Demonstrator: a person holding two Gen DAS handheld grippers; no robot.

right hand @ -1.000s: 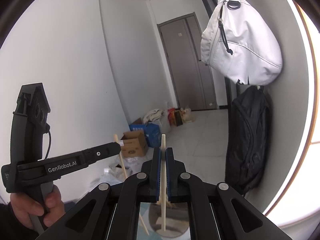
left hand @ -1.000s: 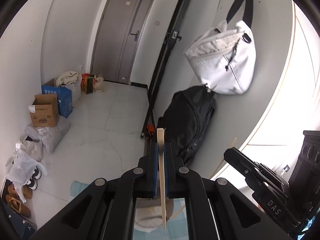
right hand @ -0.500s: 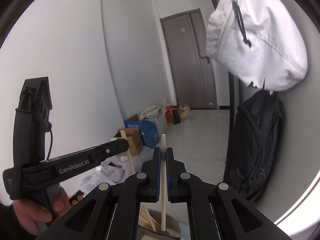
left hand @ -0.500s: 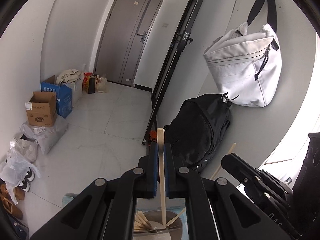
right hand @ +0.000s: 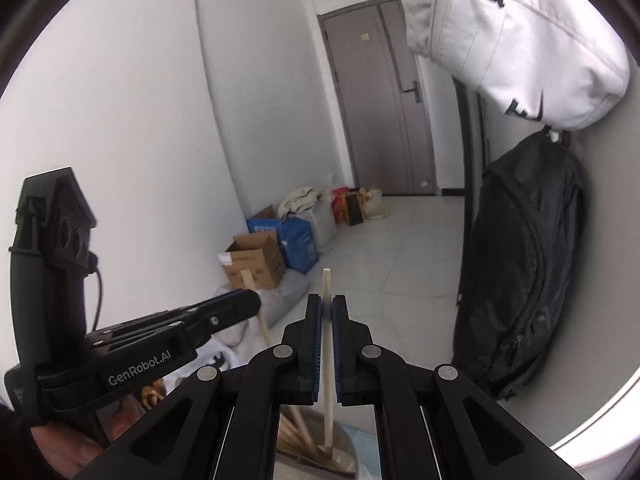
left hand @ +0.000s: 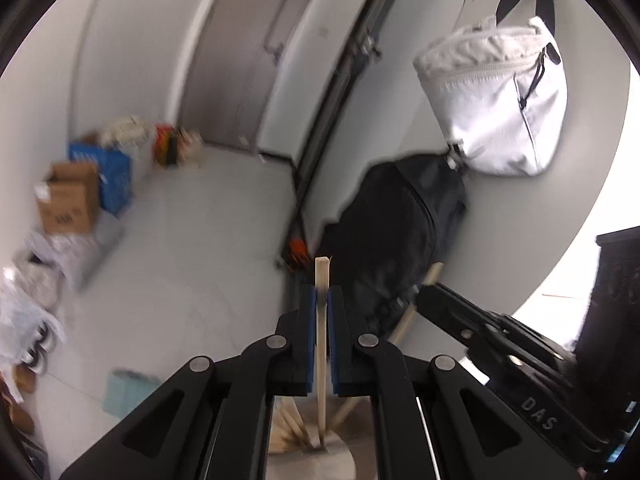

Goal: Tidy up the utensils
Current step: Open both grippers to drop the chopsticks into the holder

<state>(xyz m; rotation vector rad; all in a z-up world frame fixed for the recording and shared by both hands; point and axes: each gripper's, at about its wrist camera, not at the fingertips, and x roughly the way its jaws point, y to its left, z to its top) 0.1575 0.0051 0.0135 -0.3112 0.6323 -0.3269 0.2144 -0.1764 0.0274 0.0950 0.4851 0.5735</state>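
Left gripper (left hand: 321, 304) clamped on an upright wooden chopstick (left hand: 321, 320) above a utensil cup.

Chopstick's lower end reaches into the cup (left hand: 340, 456), which holds further sticks fanned leftward. Right gripper (left hand: 424, 300), at right, grips a second, slanted chopstick (left hand: 404, 324). Behind: black backpack (left hand: 396, 232), white bag (left hand: 500, 112) hanging on wall, grey door (left hand: 244, 56), cardboard box (left hand: 68, 200). Frame is motion-blurred.

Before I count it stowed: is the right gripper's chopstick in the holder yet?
Partly: the chopstick, clamped in the right gripper, has its lower end inside the holder.
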